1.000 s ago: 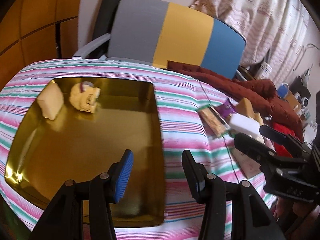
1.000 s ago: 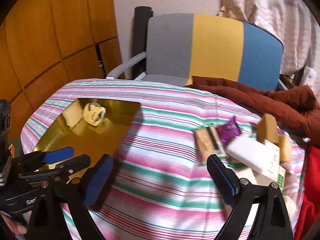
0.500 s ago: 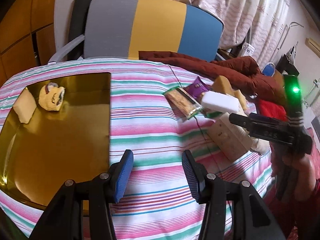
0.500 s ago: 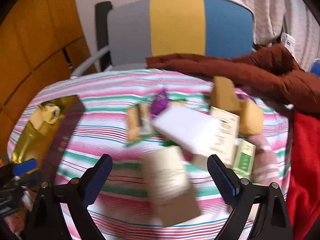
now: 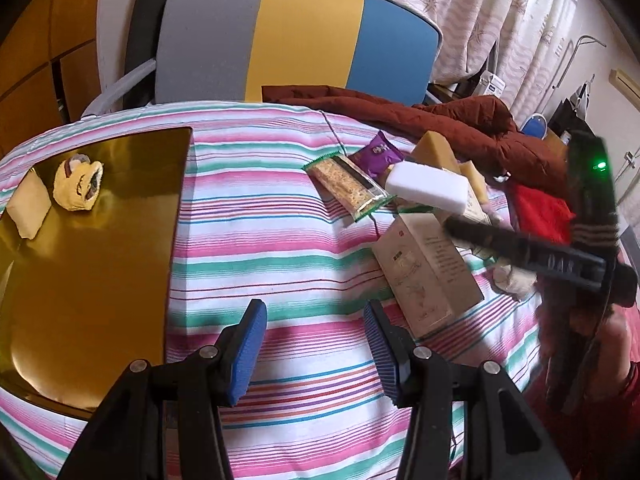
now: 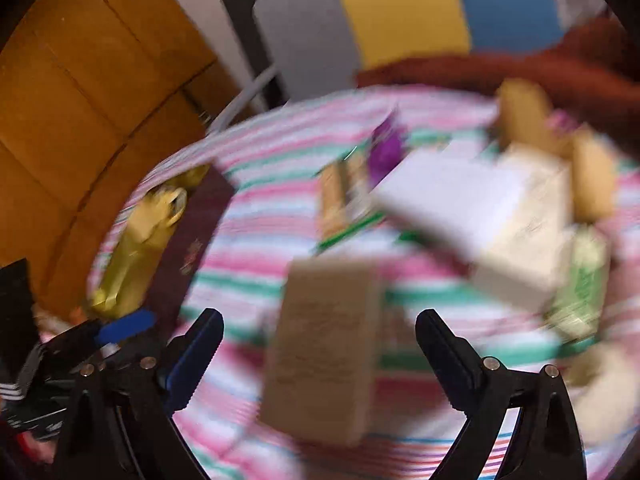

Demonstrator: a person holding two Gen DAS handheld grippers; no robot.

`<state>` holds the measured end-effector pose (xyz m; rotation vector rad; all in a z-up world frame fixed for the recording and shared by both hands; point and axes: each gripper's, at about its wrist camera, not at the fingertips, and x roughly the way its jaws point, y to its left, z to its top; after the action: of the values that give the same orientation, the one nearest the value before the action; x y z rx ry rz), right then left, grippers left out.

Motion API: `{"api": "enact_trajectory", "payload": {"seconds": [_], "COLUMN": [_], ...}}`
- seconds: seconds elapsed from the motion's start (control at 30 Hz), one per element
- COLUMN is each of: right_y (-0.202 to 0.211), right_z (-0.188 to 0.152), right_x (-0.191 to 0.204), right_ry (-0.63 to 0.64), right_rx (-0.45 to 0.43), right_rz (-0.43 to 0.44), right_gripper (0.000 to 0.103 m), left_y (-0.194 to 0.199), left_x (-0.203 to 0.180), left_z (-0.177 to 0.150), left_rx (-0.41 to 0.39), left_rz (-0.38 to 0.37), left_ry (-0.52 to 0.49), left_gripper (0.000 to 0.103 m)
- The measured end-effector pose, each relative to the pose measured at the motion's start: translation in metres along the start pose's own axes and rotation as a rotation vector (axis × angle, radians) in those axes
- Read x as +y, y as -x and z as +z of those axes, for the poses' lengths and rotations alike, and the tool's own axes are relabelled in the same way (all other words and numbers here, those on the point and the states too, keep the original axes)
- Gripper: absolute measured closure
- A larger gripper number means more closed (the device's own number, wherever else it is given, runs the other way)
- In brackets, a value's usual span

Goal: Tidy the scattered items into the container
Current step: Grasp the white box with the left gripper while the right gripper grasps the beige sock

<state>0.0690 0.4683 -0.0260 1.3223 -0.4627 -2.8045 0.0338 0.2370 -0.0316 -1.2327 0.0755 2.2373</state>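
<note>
On the left of the striped cloth lies the gold tray (image 5: 80,260), holding a yellow roll (image 5: 78,186) and a pale block (image 5: 28,206). My left gripper (image 5: 314,344) hangs open over bare cloth just right of the tray, nothing between its blue pads. A snack bar (image 5: 348,184), a purple packet (image 5: 380,152), a white block (image 5: 426,188), tan sponges (image 5: 434,150) and a beige box (image 5: 424,272) are scattered to the right. My right gripper (image 6: 320,352) stands wide open, with the beige box (image 6: 324,352) blurred below and between its fingers, seemingly apart from them.
A grey, yellow and blue chair (image 5: 260,40) stands behind the table. A brown-red garment (image 5: 460,120) and red cloth (image 5: 540,212) lie at the right. A green carton (image 6: 584,284) sits at the pile's right side. The right wrist view is motion-blurred.
My left gripper has shifted right, from over the tray to the cloth. My right gripper has swung right and down from mid-table to over the beige box. Both stay open.
</note>
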Motion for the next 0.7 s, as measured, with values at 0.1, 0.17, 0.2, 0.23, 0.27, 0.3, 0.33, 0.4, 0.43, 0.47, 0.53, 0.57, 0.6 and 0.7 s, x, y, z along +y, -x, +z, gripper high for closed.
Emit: {"api": "enact_trajectory", "payload": {"seconds": [0.1,0.17,0.2,0.23,0.27,0.3,0.33,0.4,0.43,0.47,0.53,0.57,0.6,0.7], "right_y": [0.022,0.027,0.028,0.032,0.034,0.035,0.036,0.036,0.034,0.03,0.023,0.019,0.015,0.013], "right_z": [0.001,-0.004,-0.005,-0.008,-0.01,-0.013,-0.017,-0.025,-0.03,-0.032,-0.039,-0.043,-0.046,-0.05], "right_x": [-0.021,-0.041,-0.046,-0.052,-0.056,-0.057,-0.059,-0.064,-0.07,-0.073,-0.085,-0.091,-0.092,-0.1], "right_ry": [-0.057,-0.115,-0.136,-0.173,-0.2,-0.219,-0.234,-0.272,-0.317,-0.347,-0.417,-0.448,-0.466,-0.501], "right_rx": [-0.083,-0.049,-0.038,-0.031,-0.026,-0.017,-0.006,0.029,0.05,0.065,0.109,0.125,0.13,0.133], "right_rz": [-0.294,-0.577,-0.62,-0.644,-0.645,-0.647,-0.65,-0.632,-0.605,-0.591,-0.561,-0.536,-0.516,-0.481], "right_gripper": [0.005,0.005,0.005,0.005,0.004,0.001,0.0,0.0,0.0,0.0,0.0,0.001,0.006,0.026], "left_y": [-0.002,-0.004,-0.005,-0.007,-0.008,-0.011,-0.013,-0.02,-0.022,-0.025,-0.033,-0.035,-0.039,-0.048], "left_x": [-0.008,-0.016,-0.022,-0.025,-0.029,-0.035,-0.039,-0.05,-0.054,-0.057,-0.066,-0.07,-0.076,-0.089], "left_z": [0.001,0.004,0.005,0.006,0.007,0.009,0.011,0.015,0.017,0.018,0.022,0.024,0.025,0.029], "left_rx": [-0.005,-0.006,-0.004,-0.001,0.003,0.009,0.013,0.024,0.032,0.038,0.059,0.064,0.068,0.083], "left_rz": [-0.014,-0.023,-0.038,-0.05,-0.059,-0.072,-0.079,-0.088,-0.092,-0.098,-0.114,-0.119,-0.124,-0.122], "left_ry": [-0.01,-0.019,-0.022,-0.023,-0.025,-0.029,-0.033,-0.051,-0.056,-0.057,-0.055,-0.056,-0.066,-0.088], "left_gripper": [0.052,0.05,0.049,0.049,0.049,0.049,0.049,0.049,0.049,0.049,0.049,0.049,0.049,0.049]}}
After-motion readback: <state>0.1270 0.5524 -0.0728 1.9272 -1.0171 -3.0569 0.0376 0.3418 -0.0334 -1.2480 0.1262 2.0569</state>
